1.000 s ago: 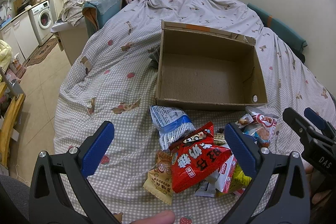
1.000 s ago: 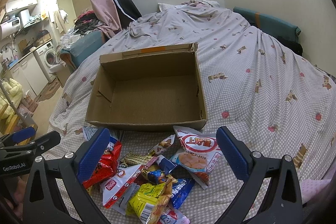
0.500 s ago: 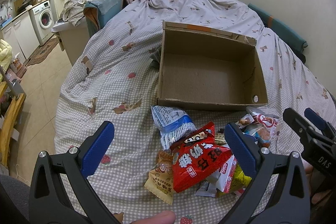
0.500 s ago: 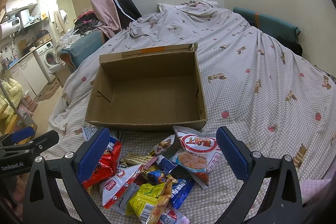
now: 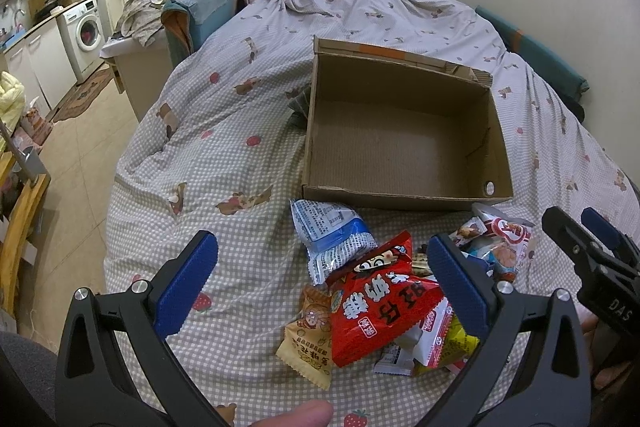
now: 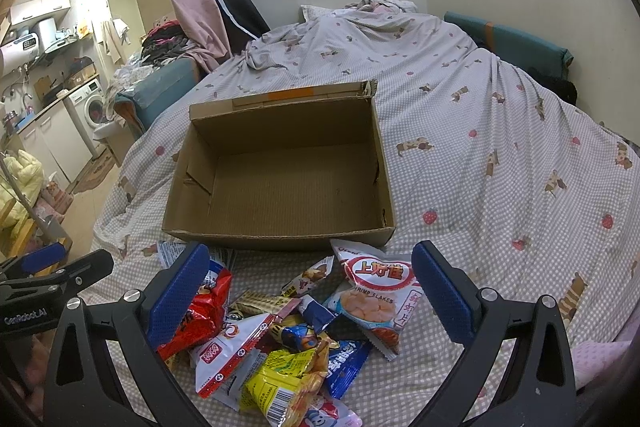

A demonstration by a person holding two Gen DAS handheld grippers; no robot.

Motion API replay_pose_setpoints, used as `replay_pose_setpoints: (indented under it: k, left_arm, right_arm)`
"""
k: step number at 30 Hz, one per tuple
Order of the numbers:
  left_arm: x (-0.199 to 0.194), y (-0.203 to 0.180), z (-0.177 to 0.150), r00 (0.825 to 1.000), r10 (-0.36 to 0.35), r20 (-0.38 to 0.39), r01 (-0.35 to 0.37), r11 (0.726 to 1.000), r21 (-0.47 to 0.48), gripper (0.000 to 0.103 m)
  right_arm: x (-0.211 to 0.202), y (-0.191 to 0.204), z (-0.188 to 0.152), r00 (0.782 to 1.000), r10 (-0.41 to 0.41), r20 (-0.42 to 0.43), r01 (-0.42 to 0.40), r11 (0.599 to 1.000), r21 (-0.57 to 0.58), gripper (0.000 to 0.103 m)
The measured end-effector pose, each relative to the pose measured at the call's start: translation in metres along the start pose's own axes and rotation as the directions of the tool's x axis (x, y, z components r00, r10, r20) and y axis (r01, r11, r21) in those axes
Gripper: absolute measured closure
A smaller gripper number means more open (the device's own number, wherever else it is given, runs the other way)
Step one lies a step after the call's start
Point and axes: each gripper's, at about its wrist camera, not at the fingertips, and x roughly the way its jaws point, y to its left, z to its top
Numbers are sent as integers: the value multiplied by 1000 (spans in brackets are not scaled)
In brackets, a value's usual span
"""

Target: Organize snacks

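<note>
— Where are the snacks?
— A snack pile (image 6: 288,331) lies on the bed (image 6: 500,187) at the lower centre of the frame, just in front of the cardboard box (image 6: 280,187). A red bag (image 5: 380,301) tops it; a shrimp flakes bag (image 6: 376,291) sits nearest the box.
— And the grippers?
— The left gripper (image 5: 324,283) and the right gripper (image 6: 308,299) both hang spread wide above the pile, holding nothing.
</note>
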Motion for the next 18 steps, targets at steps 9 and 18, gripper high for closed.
replay_pose_setpoints:
  k: [9, 18]
  left_arm:
    - [17, 23, 7, 995, 59, -82, -64, 996, -59, 0]
    - [74, 66, -29, 911, 25, -411, -103, 980, -168, 7]
  right_arm:
    - [6, -18, -3, 999, -3, -42, 5, 998, 63, 0]
    - [8, -49, -12, 994, -38, -103, 50, 991, 121, 0]
